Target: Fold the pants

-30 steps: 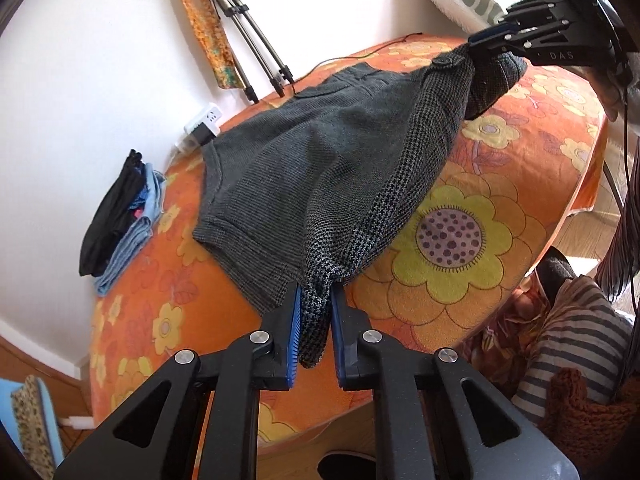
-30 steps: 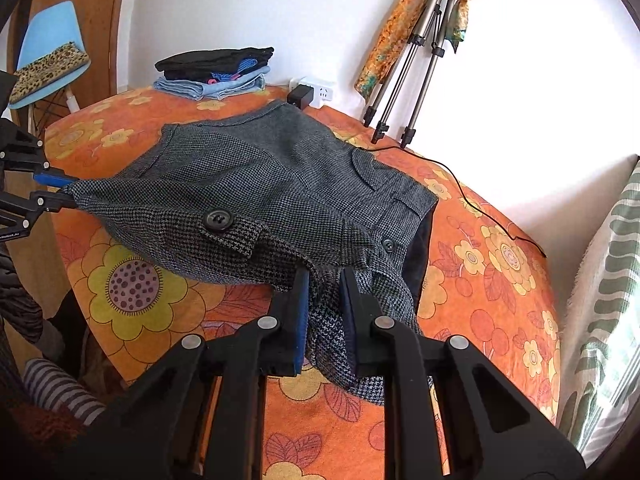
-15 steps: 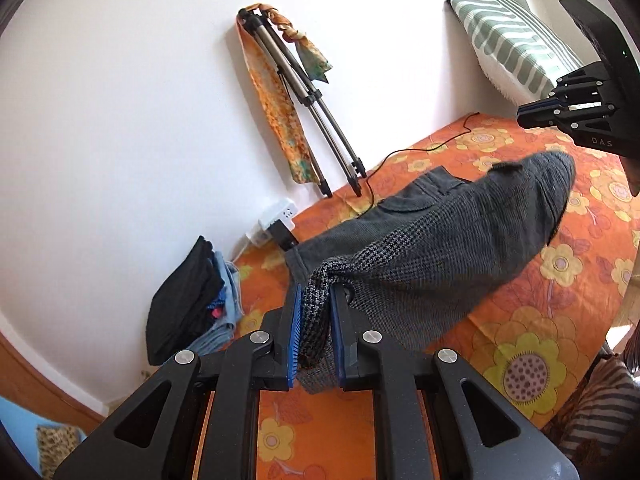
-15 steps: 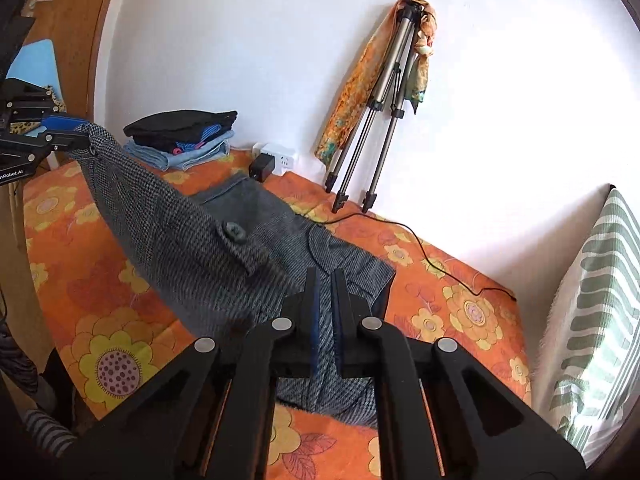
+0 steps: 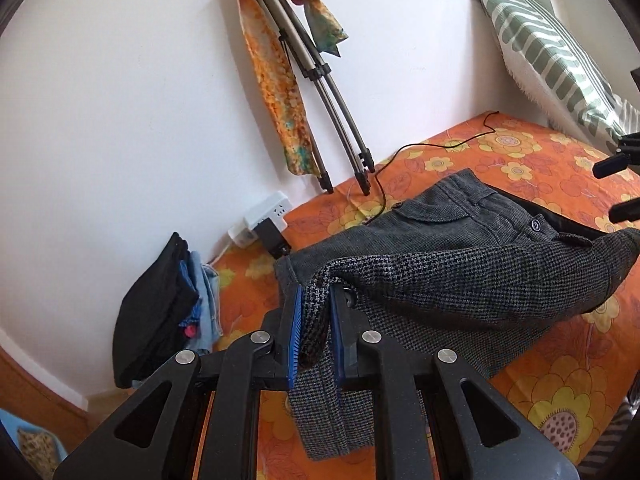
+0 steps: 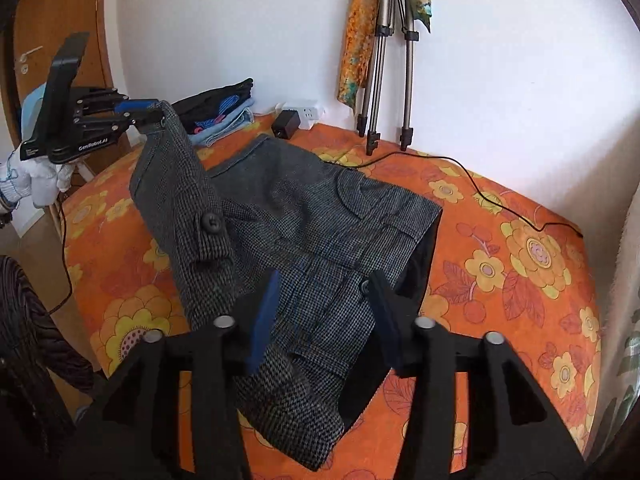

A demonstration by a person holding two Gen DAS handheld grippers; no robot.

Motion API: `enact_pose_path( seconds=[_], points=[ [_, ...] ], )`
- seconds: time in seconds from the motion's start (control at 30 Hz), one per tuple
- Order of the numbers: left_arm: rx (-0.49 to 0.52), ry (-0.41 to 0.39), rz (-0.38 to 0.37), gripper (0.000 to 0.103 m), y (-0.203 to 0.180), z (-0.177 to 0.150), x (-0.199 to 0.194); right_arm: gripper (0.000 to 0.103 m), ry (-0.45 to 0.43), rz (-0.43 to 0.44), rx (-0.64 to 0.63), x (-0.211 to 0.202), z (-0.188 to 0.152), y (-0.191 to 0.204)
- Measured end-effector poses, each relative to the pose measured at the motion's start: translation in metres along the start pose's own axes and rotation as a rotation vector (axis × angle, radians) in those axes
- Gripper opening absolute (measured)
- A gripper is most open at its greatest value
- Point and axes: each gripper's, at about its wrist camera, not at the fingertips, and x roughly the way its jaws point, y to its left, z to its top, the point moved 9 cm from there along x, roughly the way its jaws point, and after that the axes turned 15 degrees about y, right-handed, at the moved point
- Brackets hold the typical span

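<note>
- The pants (image 6: 304, 216), grey houndstooth, are lying across the middle of the bed (image 6: 520, 248), on its orange flowered cover, with the waistband end toward the bed's near edge in the right wrist view.
- The left tool (image 5: 314, 320) is clenching a hem of one pant leg between its blue-padded fingers (image 5: 295, 328); the cloth is hanging down below them.
- In the right wrist view that same left tool (image 6: 154, 116) is holding the leg lifted off the bed over the left edge, so the leg is draping down in a slope toward the rest of the garment, a dark button (image 6: 211, 222) showing on its tab.
- The right tool (image 6: 324, 292) is standing released, its fingers spread wide apart just above the waistband area; I cannot tell whether they are touching the cloth.
- A stack of folded clothes (image 6: 218, 110) is sitting at the bed's far left corner by the wall.
- A white power strip (image 6: 304, 112) with a black adapter is lying at the far edge beside the stack.
- A tripod (image 6: 386, 60) with an orange scarf is leaning on the wall at the far edge.
- A striped pillow (image 5: 552, 60) is leaning at the bed's right end.
</note>
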Motion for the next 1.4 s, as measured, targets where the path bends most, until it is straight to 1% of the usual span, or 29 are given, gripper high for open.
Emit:
enact_pose_path(
  seconds=[0.07,0.13,0.17,0.3,0.33,0.43,0.5,0.53,0.57,0.6,0.67,0.7,0.77,0.87,0.97,1.07,1.23,1.4],
  points=[
    [-0.006,0.004,-0.002,0.012,0.0,0.001,0.004,0.076,0.002,0.045,0.011,-0.002,-0.012,-0.006],
    [0.005,0.008,0.007,0.012,-0.002,0.002,0.007,0.076,-0.009,0.128,0.009,-0.005,-0.02,-0.007],
    [0.009,0.011,0.009,0.012,-0.003,0.003,0.01,0.076,-0.011,0.153,0.005,-0.007,-0.023,-0.007],
    [0.005,0.024,0.008,0.012,-0.004,0.004,0.015,0.076,0.026,0.22,-0.063,0.0,-0.032,0.007],
    [0.003,0.025,0.007,0.012,-0.003,0.004,0.016,0.076,0.04,0.227,-0.086,0.004,-0.035,0.011],
    [0.007,0.023,0.011,0.012,-0.003,0.005,0.015,0.076,0.078,0.195,-0.136,0.017,-0.042,0.02],
    [0.009,0.016,0.014,0.012,-0.004,0.006,0.013,0.076,0.095,0.173,-0.142,0.024,-0.046,0.019],
    [0.009,0.014,0.013,0.012,-0.004,0.005,0.012,0.076,0.101,0.175,-0.137,0.026,-0.046,0.017],
    [0.01,0.01,0.014,0.012,-0.004,0.005,0.01,0.073,0.102,0.183,-0.132,0.027,-0.046,0.015],
    [0.011,0.007,0.016,0.012,-0.005,0.004,0.009,0.069,0.104,0.196,-0.13,0.027,-0.045,0.014],
    [0.006,0.004,0.014,0.012,-0.003,0.003,0.008,0.035,0.109,0.216,-0.122,0.028,-0.041,0.013],
    [0.001,0.004,0.012,0.012,-0.001,0.002,0.008,0.031,0.108,0.206,-0.114,0.028,-0.039,0.011],
    [-0.008,0.004,0.011,0.012,0.002,0.001,0.008,0.026,0.09,0.167,-0.107,0.026,-0.03,0.007],
    [-0.02,-0.004,0.02,0.012,0.009,0.003,0.006,0.024,0.041,0.114,-0.078,0.015,-0.006,-0.001],
    [-0.035,-0.012,0.036,0.012,0.019,0.008,0.006,0.022,-0.016,0.057,-0.045,0.004,0.025,-0.012],
    [-0.053,-0.021,0.049,0.012,0.029,0.016,0.009,0.022,-0.054,-0.007,-0.02,0.001,0.057,-0.025],
    [-0.07,-0.022,0.07,0.012,0.037,0.037,0.028,0.021,-0.076,-0.057,0.042,0.015,0.103,-0.047],
    [-0.074,0.0,0.061,0.012,0.039,0.056,0.061,0.02,-0.062,-0.084,0.105,0.045,0.131,-0.073]
  ],
)
